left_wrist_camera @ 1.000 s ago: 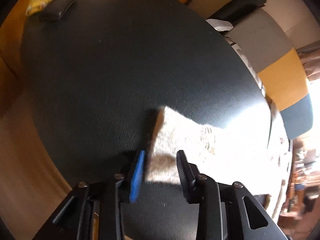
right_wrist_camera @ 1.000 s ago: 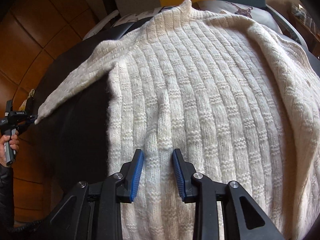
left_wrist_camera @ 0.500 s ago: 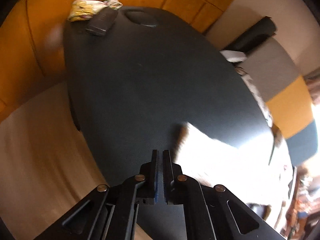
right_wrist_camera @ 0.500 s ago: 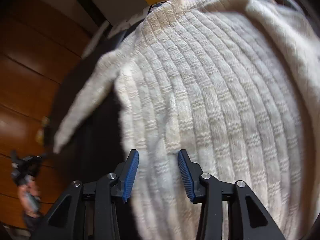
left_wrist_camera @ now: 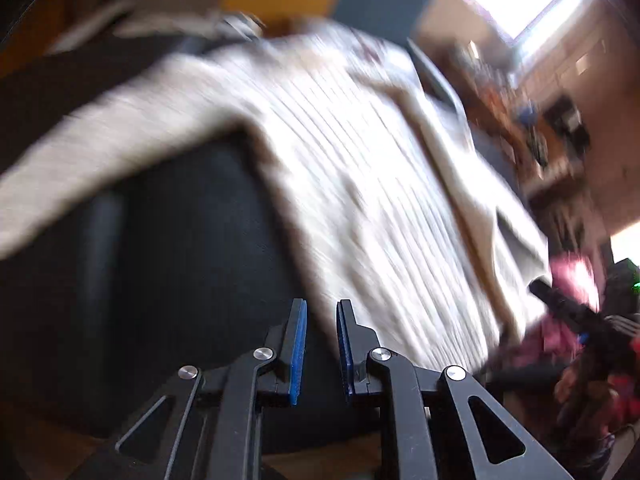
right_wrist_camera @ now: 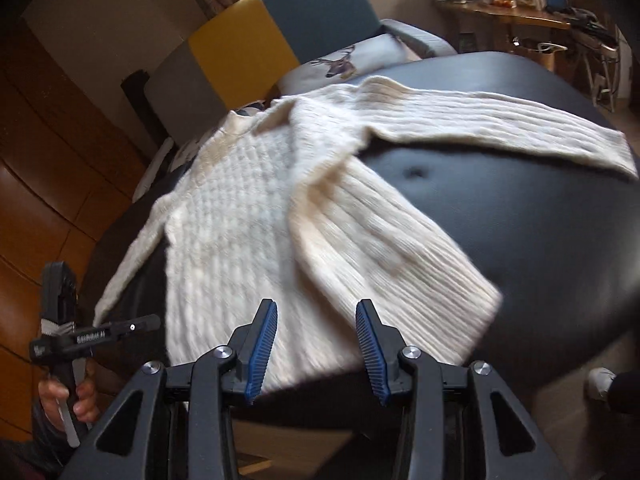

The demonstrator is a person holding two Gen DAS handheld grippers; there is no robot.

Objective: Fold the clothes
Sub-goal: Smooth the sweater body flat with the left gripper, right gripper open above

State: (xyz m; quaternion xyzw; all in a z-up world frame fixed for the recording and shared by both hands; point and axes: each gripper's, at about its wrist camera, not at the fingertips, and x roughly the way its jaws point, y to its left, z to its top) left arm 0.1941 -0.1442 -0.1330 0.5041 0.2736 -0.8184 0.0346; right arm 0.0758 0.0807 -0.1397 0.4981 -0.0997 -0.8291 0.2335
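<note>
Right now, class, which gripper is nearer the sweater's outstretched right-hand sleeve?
Right. The right gripper hovers over the sweater's hem below that sleeve; the left gripper sits beyond the opposite edge.

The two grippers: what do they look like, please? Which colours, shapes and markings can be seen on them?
Both are alike. The left gripper and the right gripper have black angular frames with triangular cut-outs and silver round bolts. Their fingers carry blue ribbed pads on the inner faces. Seen from the right wrist, the left gripper's black body bears small white lettering, too small to read.

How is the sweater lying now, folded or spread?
Partly folded: the sweater has one side flap over its body, one sleeve spread out.
</note>
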